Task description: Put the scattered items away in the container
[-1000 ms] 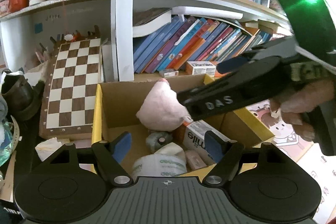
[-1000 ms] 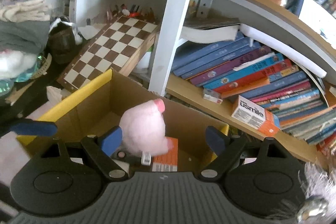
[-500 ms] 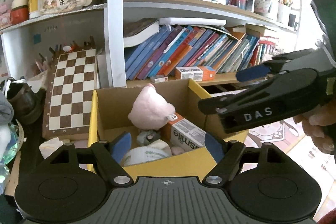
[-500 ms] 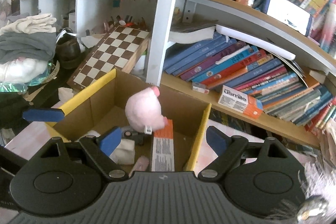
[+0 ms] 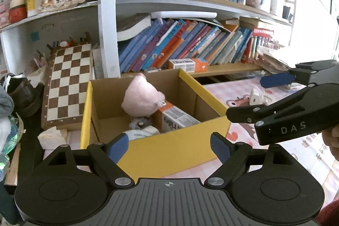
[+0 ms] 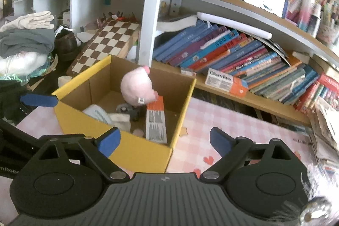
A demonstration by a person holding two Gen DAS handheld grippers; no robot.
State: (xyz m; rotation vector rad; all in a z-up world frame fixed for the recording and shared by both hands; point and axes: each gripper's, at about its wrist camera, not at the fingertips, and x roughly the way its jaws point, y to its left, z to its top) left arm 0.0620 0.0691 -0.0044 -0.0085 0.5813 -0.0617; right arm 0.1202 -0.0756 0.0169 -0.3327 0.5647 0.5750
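Beside the cardboard box (image 5: 173, 149), only left view shows white plug (image 5: 254, 97); both tools gape empty, widening

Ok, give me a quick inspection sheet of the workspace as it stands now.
Surface: pink checked mat, mostly bare beside the box.
Job's things: cardboard box holds a pink plush toy, an orange and white carton, a white roll and a small grey thing.
Clutter: small white object on the mat; crumpled tissue left of the box.
Grippers: left gripper and right gripper open, nothing between the jaws, which have just been opening.
Cables: nothing seen.
Surroundings: chessboard, bookshelf, folded clothes.
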